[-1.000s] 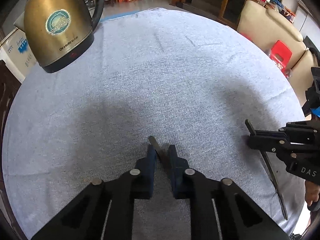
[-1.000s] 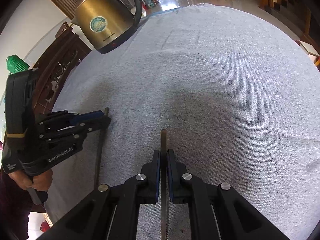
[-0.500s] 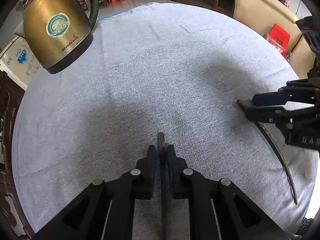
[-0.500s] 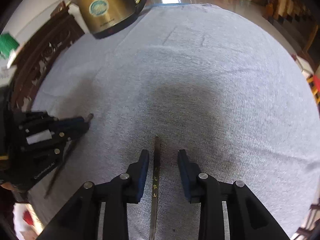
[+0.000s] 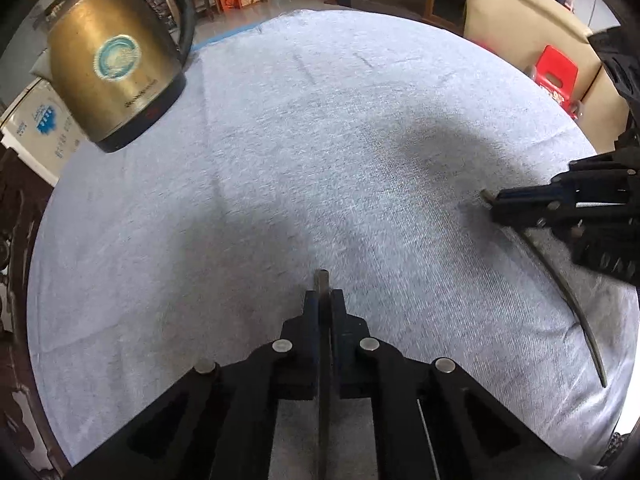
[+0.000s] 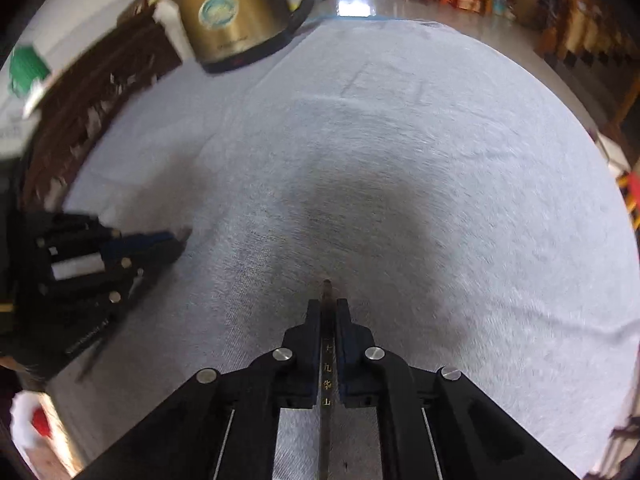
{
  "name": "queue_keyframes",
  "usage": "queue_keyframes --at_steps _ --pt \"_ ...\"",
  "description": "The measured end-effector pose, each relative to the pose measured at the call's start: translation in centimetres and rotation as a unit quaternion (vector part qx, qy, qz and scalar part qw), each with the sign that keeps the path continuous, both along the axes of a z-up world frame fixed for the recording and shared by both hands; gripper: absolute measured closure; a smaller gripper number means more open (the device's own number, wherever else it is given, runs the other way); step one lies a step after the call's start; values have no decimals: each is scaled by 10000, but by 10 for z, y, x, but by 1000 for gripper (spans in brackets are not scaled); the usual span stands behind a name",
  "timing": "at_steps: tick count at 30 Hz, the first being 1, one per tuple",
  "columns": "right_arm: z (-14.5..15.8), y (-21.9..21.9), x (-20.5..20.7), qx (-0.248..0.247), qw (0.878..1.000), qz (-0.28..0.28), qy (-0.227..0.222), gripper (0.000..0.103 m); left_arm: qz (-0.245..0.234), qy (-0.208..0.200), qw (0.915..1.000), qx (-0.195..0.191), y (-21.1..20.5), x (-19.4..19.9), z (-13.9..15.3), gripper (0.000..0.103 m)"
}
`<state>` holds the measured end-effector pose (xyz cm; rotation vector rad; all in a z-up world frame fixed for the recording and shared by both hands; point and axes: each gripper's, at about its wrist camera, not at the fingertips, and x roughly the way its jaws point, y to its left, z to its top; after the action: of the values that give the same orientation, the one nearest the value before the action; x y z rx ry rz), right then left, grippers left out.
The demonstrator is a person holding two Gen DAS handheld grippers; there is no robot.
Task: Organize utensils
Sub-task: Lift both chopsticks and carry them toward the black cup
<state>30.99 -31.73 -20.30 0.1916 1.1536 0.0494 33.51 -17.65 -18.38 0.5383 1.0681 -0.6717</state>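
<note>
Altogether two chopsticks [image 5: 322,360] [image 6: 327,360] — one kettle [image 5: 114,80].

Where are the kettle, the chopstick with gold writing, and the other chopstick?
kettle [image 5: 116,80], left wrist view, brass body.
chopstick with gold writing [image 6: 327,376], right wrist view, lettered shaft.
other chopstick [image 5: 322,280], left wrist view, blunt end.
</note>
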Motion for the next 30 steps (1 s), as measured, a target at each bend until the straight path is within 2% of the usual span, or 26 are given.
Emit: queue_keyframes --at_steps 6,12,18,22,27,30 --pt "27 -29 -49 280 9958 -533 -687 96 327 -425 9982 -282 43 -14 42 98" --pt "73 -44 -110 396 9833 -1008 -1462 96 853 -989 9875 -877 99 -52 102 98" --pt "113 -34 -167 434 9667 -1212 -2211 96 1238 -1571 9668 -1593 147 -111 159 98" --pt "138 -22 -205 375 9561 -1221 -2639 96 1453 -1964 9497 -1958 173 -151 183 98" --pt "152 0 -240 203 9457 -1206 -3013 96 1682 -2299 9284 -2386 198 -201 196 98" --pt "159 11 -255 99 9427 -1161 -3127 96 1865 -2359 9158 -2663 208 -221 195 98"
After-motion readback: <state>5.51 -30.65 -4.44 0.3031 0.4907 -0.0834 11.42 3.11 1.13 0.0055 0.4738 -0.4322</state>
